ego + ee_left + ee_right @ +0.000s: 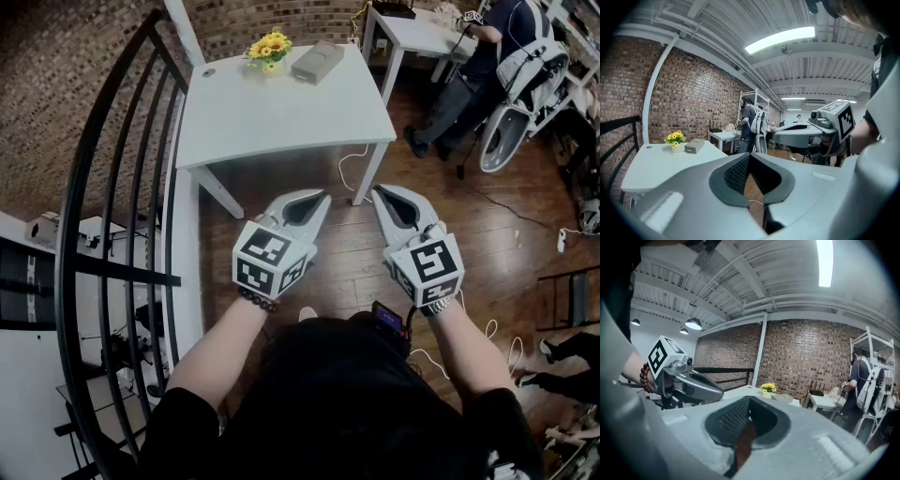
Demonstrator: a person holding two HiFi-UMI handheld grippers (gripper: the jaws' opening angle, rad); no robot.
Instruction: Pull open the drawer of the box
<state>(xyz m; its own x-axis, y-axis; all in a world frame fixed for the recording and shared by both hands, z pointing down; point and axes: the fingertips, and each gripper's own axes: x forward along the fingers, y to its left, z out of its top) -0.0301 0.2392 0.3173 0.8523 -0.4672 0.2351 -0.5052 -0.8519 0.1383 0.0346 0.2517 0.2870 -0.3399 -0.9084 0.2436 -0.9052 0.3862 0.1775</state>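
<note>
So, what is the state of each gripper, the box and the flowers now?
Left gripper: shut, empty, over the floor.
Right gripper: shut, empty, over the floor.
Box: on the table, untouched, no drawer seen pulled out.
Flowers: upright, beside the box.

The bare left forearm (221, 343) and right forearm (469, 345) reach forward side by side. The left tool (320, 199) and right tool (380, 193) hang in the air, tips angled toward each other, each with jaws closed together on nothing.
</note>
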